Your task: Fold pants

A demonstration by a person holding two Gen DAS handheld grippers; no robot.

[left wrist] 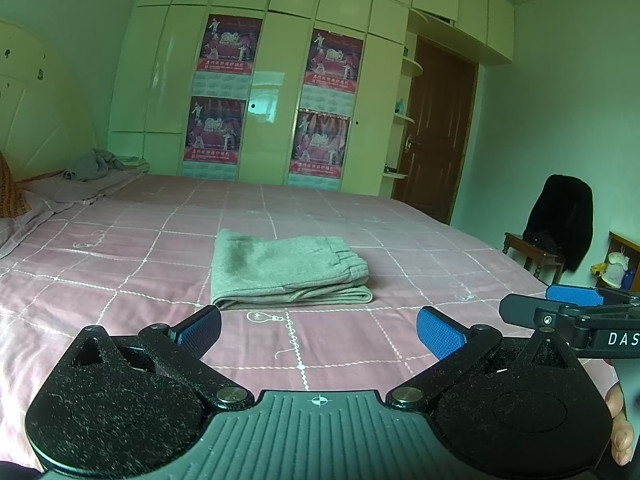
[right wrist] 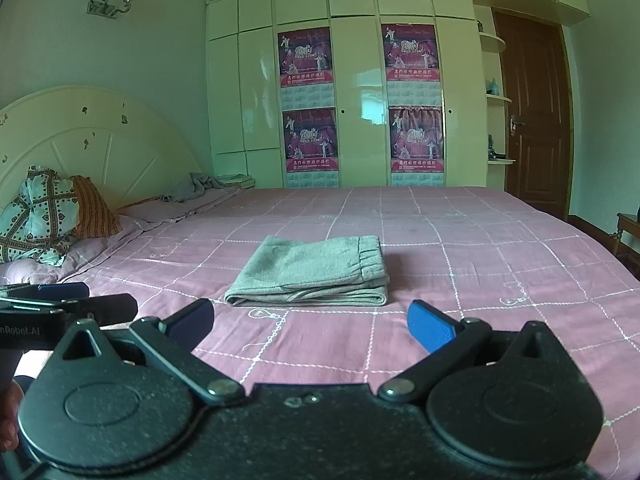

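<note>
Headboard: a cream arched headboard (right wrist: pixel 80 136) stands at the far left, with a patterned pillow (right wrist: pixel 36 216) and an orange striped one (right wrist: pixel 94 206) leaning against it.
Loose cloth: a crumpled grey cloth (left wrist: pixel 94 165) lies at the far left corner of the bed.
Bed: a pink bedspread (left wrist: pixel 120 264) with a white grid and small light-bulb motifs covers the whole surface (it lies mostly flat, with mild wrinkles near the pillows).
Left gripper: the left gripper (left wrist: pixel 320 332) hovers over the near edge of the bed, jaws spread wide, grasping nothing.
Pants: the grey pants (left wrist: pixel 286 270) lie folded into a compact rectangle in the middle of the bed, elastic waistband on the right, just beyond both tools and touching neither.
Right gripper: the right gripper (right wrist: pixel 310 324) is likewise released, its blue pads (right wrist: pixel 430 330) wide apart and empty.
Wardrobe: a glossy cream wardrobe (right wrist: pixel 356 80) fills the far wall, carrying four red calendar posters (right wrist: pixel 306 54).
Door: a brown door (right wrist: pixel 536 112) stands far right.
Chair: a wooden chair (left wrist: pixel 532 254) draped with a black garment (left wrist: pixel 564 220) sits right of the bed.
</note>
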